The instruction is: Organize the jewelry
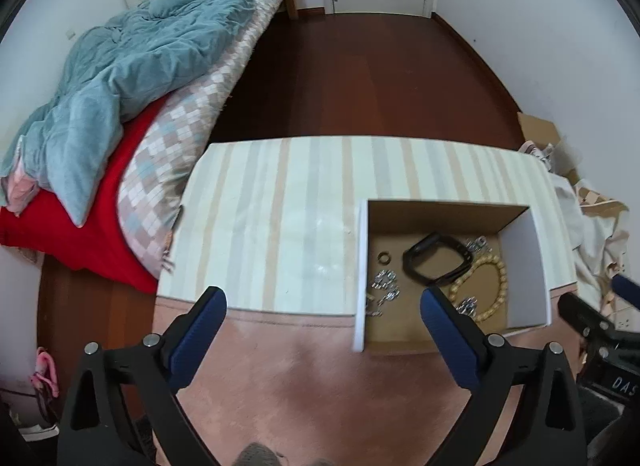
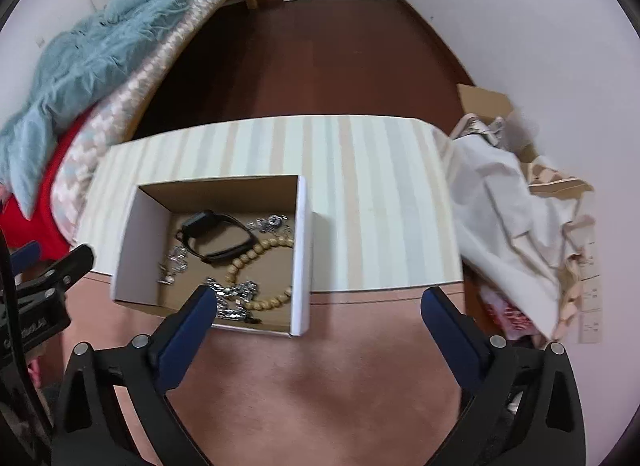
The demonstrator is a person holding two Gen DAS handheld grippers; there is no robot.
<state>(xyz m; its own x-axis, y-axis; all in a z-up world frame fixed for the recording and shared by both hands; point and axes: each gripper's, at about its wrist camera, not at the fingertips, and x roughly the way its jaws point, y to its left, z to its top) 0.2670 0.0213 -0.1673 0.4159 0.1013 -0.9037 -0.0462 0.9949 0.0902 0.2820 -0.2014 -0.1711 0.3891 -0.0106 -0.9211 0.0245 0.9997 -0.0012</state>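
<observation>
An open cardboard box (image 1: 362, 266) (image 2: 302, 250) with white outer walls sits near the front of a striped table top (image 1: 280, 205) (image 2: 380, 193). Inside lie a black wristband (image 1: 434, 262) (image 2: 216, 240), a wooden bead bracelet (image 1: 486, 286) (image 2: 256, 262), a small ring (image 1: 385, 257) and several silver metal pieces (image 1: 384, 286) (image 2: 234, 296). My left gripper (image 1: 324, 302) stands open above the table's front edge, its right finger over the box's near corner. My right gripper (image 2: 320, 302) is open too, its left finger over the box's near side. Nothing is between either pair of fingers.
A pink cloth (image 1: 304, 366) (image 2: 320, 378) covers the table's near strip. A bed with a teal quilt (image 1: 132, 77) (image 2: 80, 61) stands left. Crumpled white fabric (image 2: 504, 217) and a cardboard carton (image 2: 486, 101) lie right. Dark wooden floor (image 1: 360, 73) stretches beyond the table.
</observation>
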